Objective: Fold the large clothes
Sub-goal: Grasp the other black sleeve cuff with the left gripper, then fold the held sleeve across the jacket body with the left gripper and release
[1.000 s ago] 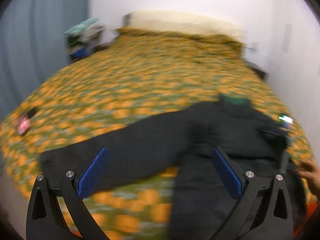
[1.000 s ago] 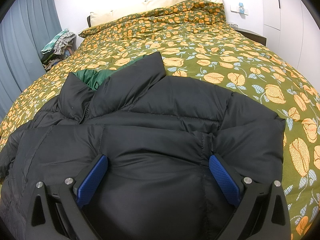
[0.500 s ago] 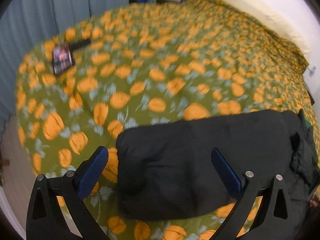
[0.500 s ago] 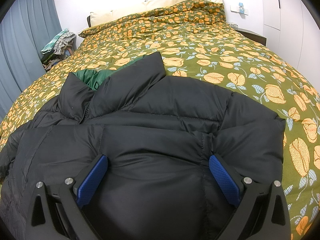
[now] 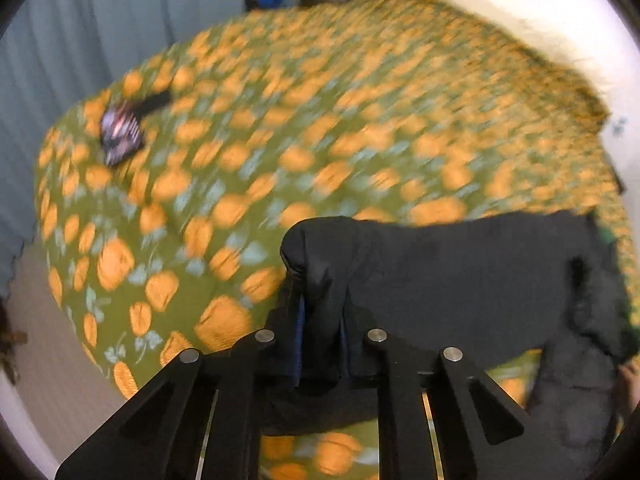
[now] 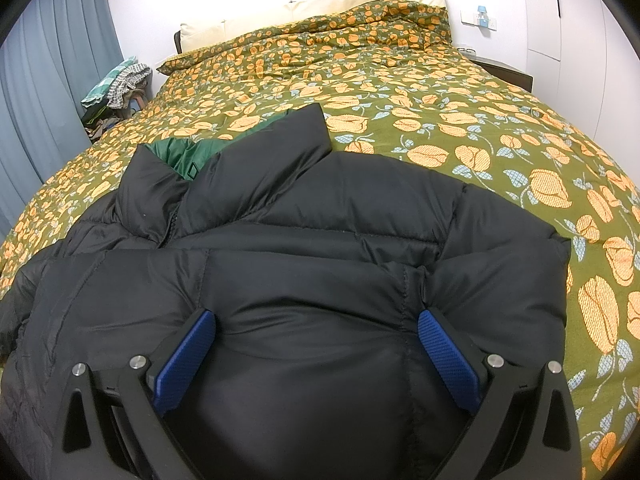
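A black puffer jacket [image 6: 304, 248] with a green lining [image 6: 180, 156] lies front-up on the bed, its collar toward the headboard. My right gripper [image 6: 316, 340] is open, its blue pads [image 6: 188, 352] resting on the jacket's body. In the left wrist view, my left gripper [image 5: 320, 320] is shut on the cuff end of the jacket's black sleeve [image 5: 440, 264], which stretches to the right toward the jacket body [image 5: 592, 320]. The left view is blurred by motion.
The bed has an olive cover with orange flowers [image 6: 440, 92] and a cream headboard [image 6: 304, 12]. A small dark packet [image 5: 120, 132] lies near the bed's left edge. Grey-blue curtains [image 6: 44, 92] hang at left. A pile of clothes [image 6: 120, 84] sits beside the bed.
My left gripper swung to the sleeve's end and closed on the cuff; it was open half a second ago. The right gripper has not moved.
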The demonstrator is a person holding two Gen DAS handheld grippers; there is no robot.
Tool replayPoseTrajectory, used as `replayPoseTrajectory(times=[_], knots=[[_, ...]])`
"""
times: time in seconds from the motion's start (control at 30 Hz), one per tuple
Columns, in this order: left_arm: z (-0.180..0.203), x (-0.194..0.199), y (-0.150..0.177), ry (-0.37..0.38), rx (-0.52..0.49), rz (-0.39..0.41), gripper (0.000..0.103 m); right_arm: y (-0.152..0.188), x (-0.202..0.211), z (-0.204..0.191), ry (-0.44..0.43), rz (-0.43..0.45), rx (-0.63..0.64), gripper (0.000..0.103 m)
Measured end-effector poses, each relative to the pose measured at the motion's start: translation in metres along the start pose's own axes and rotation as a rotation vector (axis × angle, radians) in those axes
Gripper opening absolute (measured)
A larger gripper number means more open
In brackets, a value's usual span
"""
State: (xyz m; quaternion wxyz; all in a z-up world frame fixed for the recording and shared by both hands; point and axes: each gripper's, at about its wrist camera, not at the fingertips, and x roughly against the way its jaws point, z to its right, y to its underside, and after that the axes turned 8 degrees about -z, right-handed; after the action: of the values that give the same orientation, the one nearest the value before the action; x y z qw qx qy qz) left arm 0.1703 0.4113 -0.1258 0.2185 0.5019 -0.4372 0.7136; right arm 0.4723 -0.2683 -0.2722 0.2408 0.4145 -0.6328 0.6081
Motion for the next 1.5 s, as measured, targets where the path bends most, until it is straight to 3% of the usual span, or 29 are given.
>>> replayPoseTrajectory(times=[0.23, 0.4, 0.5, 0.63, 0.77, 0.9, 1.03, 1.07, 1.13, 1.2, 1.23, 1.5], knots=[[0.122, 0.12, -0.025, 0.157, -0.255, 0.188, 0.012, 0.0, -0.002, 0.001, -0.004, -0.01, -0.001, 0.103], [0.211, 0.158, -0.03, 0.318, -0.384, 0.227, 0.012, -0.001, -0.002, -0.001, 0.002, -0.015, 0.007, 0.103], [0.276, 0.165, -0.027, 0.432, -0.485, 0.226, 0.012, 0.002, 0.018, 0.004, -0.012, 0.03, -0.003, 0.103], [0.352, 0.146, -0.021, 0.526, -0.585, 0.2, 0.012, 0.016, 0.078, 0.012, -0.094, 0.136, -0.01, 0.103], [0.419, 0.099, -0.006, 0.571, -0.634, 0.128, 0.012, 0.041, 0.134, 0.023, -0.146, 0.122, 0.012, 0.103], [0.477, 0.038, 0.019, 0.557, -0.664, 0.037, 0.012, 0.073, 0.186, 0.033, -0.138, 0.134, 0.032, 0.103], [0.516, -0.017, 0.052, 0.507, -0.677, -0.027, 0.013, 0.09, 0.212, 0.029, -0.133, 0.129, 0.043, 0.103], [0.525, -0.031, 0.06, 0.505, -0.678, -0.042, 0.016, 0.094, 0.216, 0.027, -0.129, 0.121, 0.05, 0.103], [0.536, -0.05, 0.071, 0.486, -0.674, -0.053, 0.037, 0.098, 0.217, 0.021, -0.134, 0.113, 0.052, 0.103], [0.541, -0.061, 0.079, 0.466, -0.667, -0.054, 0.085, 0.101, 0.214, 0.015, -0.156, 0.1, 0.042, 0.103], [0.542, -0.062, 0.081, 0.46, -0.652, -0.047, 0.091, 0.102, 0.211, 0.012, -0.167, 0.089, 0.035, 0.103], [0.494, -0.023, 0.054, 0.693, -0.51, -0.097, 0.1, 0.079, 0.16, -0.008, -0.336, -0.032, -0.035, 0.103]])
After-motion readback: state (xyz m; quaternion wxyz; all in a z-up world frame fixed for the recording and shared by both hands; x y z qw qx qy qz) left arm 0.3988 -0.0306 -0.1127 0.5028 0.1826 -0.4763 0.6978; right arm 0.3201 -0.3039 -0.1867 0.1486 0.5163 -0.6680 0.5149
